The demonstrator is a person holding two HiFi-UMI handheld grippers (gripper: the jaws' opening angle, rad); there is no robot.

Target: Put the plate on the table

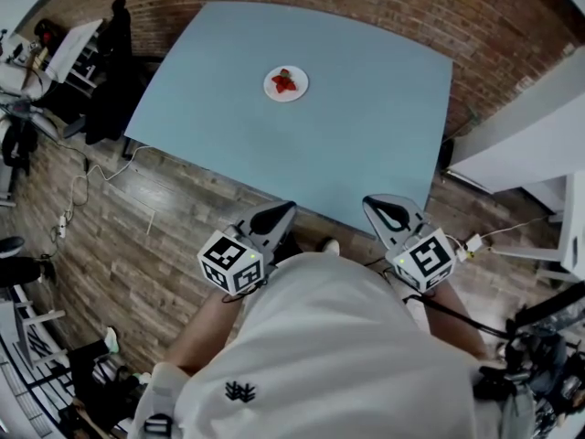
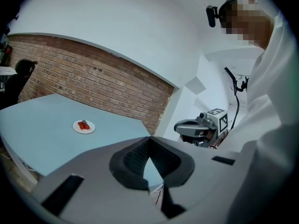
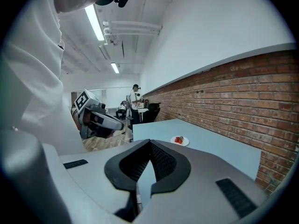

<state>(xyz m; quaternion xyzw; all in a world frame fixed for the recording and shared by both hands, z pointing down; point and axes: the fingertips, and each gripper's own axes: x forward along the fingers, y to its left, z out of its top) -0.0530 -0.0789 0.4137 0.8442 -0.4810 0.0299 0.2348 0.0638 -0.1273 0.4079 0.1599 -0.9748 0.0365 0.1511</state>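
The table (image 1: 366, 135) fills the middle of the head view, with its far edge along the brick wall (image 1: 384, 7) and its near edge just ahead of you. You stand at that near edge with both tools drawn in close to your body, over the wooden floor (image 1: 155, 236).

Your left gripper (image 1: 288, 208) is clenched: in the left gripper view its jaws meet at the tips with nothing between them. Your right gripper (image 1: 373, 204) is the same in its own view, jaws together and empty. Both point roughly toward the tabletop's near edge and are well apart from anything on it.

The plate (image 1: 271, 86) already lies flat on the tabletop. It sits in the far half, somewhat left of the middle and clear of every edge and corner. A small heap of red food (image 1: 286, 82) rests on it.

Judged from how things lie, the placing step looks done, and you are standing back with nothing in hand. The task itself seems to ask nothing more of you. If the plate did need shifting, you would first have to open one set of jaws. Then you would reach well across from the near edge and take the plate by its rim, keeping it level so the food does not slide.
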